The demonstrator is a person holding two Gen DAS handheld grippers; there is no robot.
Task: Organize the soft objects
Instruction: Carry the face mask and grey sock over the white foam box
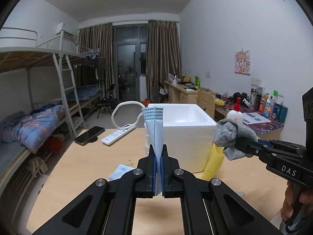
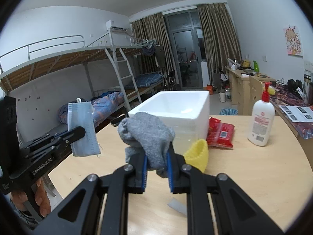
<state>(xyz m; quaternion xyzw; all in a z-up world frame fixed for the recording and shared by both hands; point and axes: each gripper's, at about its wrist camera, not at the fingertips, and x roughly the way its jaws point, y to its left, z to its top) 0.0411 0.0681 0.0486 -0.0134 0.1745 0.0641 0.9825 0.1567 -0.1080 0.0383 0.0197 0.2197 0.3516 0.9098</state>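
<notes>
My left gripper [image 1: 158, 152] is shut on a light blue face mask [image 1: 155, 129], held upright above the table in front of the white foam box [image 1: 185, 135]. The mask also shows in the right wrist view [image 2: 84, 129], hanging from the left gripper [image 2: 82, 132]. My right gripper [image 2: 156, 156] is shut on a grey sock [image 2: 148, 135], held above the table just before the box [image 2: 176, 109]. The sock also shows in the left wrist view [image 1: 232, 135], held by the right gripper [image 1: 237, 142]. A yellow sponge-like object [image 2: 197, 154] lies beside the box.
A white lotion bottle with a red pump [image 2: 261, 121] and a red packet [image 2: 221, 133] stand right of the box. A phone [image 1: 90, 135], a white remote [image 1: 117, 136] and a small printed packet [image 1: 120, 171] lie on the wooden table [image 1: 88, 168]. Bunk beds stand left.
</notes>
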